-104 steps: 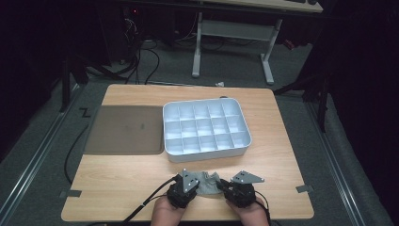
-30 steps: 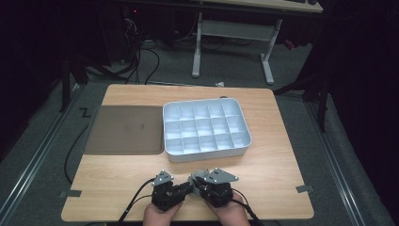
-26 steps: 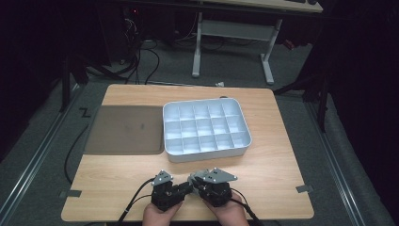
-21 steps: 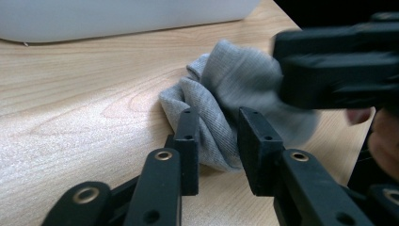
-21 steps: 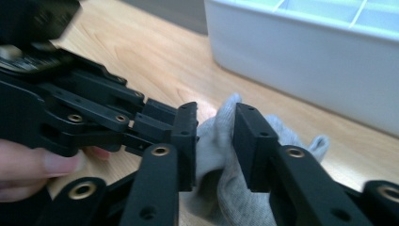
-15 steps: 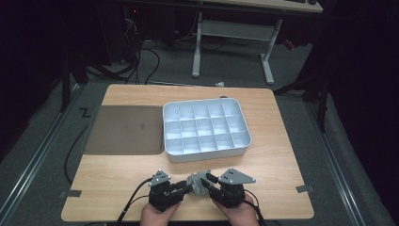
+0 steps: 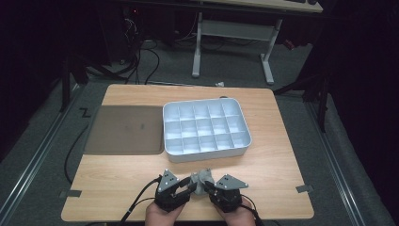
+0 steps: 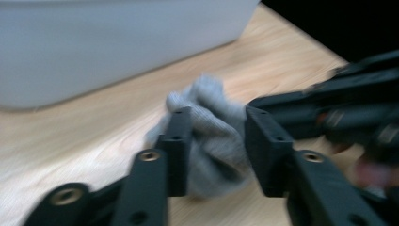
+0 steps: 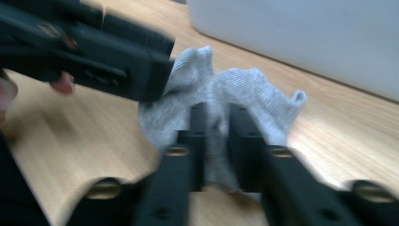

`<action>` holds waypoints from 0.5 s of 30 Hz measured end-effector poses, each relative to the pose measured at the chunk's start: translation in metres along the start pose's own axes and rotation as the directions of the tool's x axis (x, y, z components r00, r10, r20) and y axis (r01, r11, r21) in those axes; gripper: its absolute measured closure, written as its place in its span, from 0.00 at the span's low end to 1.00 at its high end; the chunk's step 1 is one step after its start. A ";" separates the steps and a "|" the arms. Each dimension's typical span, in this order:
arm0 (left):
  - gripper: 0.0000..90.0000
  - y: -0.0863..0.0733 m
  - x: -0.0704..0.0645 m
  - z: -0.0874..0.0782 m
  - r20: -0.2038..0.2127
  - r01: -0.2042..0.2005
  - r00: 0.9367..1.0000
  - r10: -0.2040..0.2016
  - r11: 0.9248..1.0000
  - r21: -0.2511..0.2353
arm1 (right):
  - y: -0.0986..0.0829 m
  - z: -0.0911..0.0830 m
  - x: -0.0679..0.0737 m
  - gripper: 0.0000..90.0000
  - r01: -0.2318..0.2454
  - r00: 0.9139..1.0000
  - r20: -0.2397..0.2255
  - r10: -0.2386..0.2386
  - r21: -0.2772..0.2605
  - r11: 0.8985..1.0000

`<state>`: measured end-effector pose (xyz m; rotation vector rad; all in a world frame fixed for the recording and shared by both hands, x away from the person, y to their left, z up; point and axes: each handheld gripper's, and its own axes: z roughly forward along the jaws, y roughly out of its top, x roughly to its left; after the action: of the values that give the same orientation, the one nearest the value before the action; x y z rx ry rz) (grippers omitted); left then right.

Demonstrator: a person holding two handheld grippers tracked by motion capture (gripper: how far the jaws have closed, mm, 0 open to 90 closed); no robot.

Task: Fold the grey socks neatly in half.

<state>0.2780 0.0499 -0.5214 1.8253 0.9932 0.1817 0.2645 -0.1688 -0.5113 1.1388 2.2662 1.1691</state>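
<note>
At the near edge of the wooden worktop the person's two hands come in side by side, each carrying a tool. The left tool has its jaws set fairly wide, one on each side of a crumpled grey sock that lies bunched between them on the worktop; whether the jaws press it cannot be told through the blur. The right tool has its jaws drawn narrow, pinching a fold of the same grey sock, the rest of the fabric spilling out beyond its tips and to both sides. In the high view the grey sock sits between the left tool and the right tool, whose tips meet on it from either side. A fingertip of the left hand shows beside the left tool's body in the right gripper view.

Just beyond both tools, past a bare strip of worktop, stands a white compartment tray with its near wall facing them, three rows of five cells. Beyond and to the left of the left tool, touching the tray's left side, lies a flat dark brown mat
</note>
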 end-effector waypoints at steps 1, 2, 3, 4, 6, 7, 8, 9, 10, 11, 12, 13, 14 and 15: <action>0.83 -0.001 0.001 0.000 -0.003 0.000 1.000 0.000 1.000 0.004 | 0.001 -0.001 -0.001 0.98 -0.005 1.000 -0.007 0.005 -0.004 1.000; 0.85 -0.003 0.002 -0.001 -0.006 0.003 1.000 -0.003 1.000 0.013 | 0.001 -0.001 -0.001 0.98 -0.007 1.000 -0.008 0.007 -0.011 1.000; 0.87 -0.004 0.003 0.000 -0.008 0.008 1.000 -0.008 1.000 0.021 | 0.002 -0.003 -0.001 0.98 -0.012 1.000 -0.009 0.012 -0.017 1.000; 0.89 -0.005 0.004 0.000 -0.008 0.007 1.000 -0.007 1.000 0.026 | 0.003 -0.003 -0.001 0.98 -0.008 1.000 -0.015 0.008 -0.024 1.000; 0.91 -0.005 0.004 0.002 -0.009 0.002 1.000 -0.001 0.999 0.036 | 0.006 -0.004 0.000 0.99 -0.008 1.000 -0.021 0.007 -0.039 0.999; 0.91 -0.006 0.004 0.003 -0.009 0.005 1.000 -0.005 0.999 0.039 | 0.009 -0.005 0.001 0.98 -0.008 1.000 -0.027 0.007 -0.045 0.999; 0.91 -0.006 0.004 0.004 -0.007 0.006 1.000 -0.006 0.999 0.042 | 0.011 -0.005 0.002 0.98 -0.009 0.999 -0.034 0.007 -0.049 0.999; 0.91 -0.006 0.004 0.005 -0.009 0.003 1.000 -0.002 0.999 0.049 | 0.013 -0.005 0.003 0.98 -0.012 0.999 -0.042 0.010 -0.052 0.999; 0.92 -0.006 0.003 0.006 -0.009 0.002 1.000 -0.002 0.999 0.052 | 0.016 -0.005 0.004 0.98 -0.015 0.999 -0.051 0.012 -0.057 0.998; 0.92 -0.006 0.003 0.007 -0.009 0.003 1.000 -0.003 0.998 0.055 | 0.018 -0.004 0.005 0.98 -0.016 0.998 -0.065 0.012 -0.062 0.998; 0.92 -0.006 0.003 0.008 -0.009 0.002 1.000 -0.001 0.998 0.056 | 0.022 -0.002 0.007 0.98 -0.026 0.995 -0.095 0.019 -0.066 0.997; 0.92 -0.006 0.003 0.009 -0.010 0.000 1.000 0.000 0.998 0.056 | 0.023 -0.001 0.009 0.98 -0.031 0.994 -0.105 0.024 -0.065 0.997; 0.92 -0.006 0.003 0.009 -0.009 0.000 1.000 0.000 0.998 0.058 | 0.023 -0.001 0.009 0.98 -0.031 0.994 -0.105 0.024 -0.065 0.997; 0.92 -0.006 0.003 0.009 -0.006 0.001 1.000 -0.001 0.998 0.061 | 0.025 0.000 0.010 0.98 -0.031 0.993 -0.117 0.022 -0.070 0.997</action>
<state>0.2819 0.0465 -0.5319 1.8806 1.0139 0.1584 0.2707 -0.1531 -0.4909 1.1036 2.2801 1.3483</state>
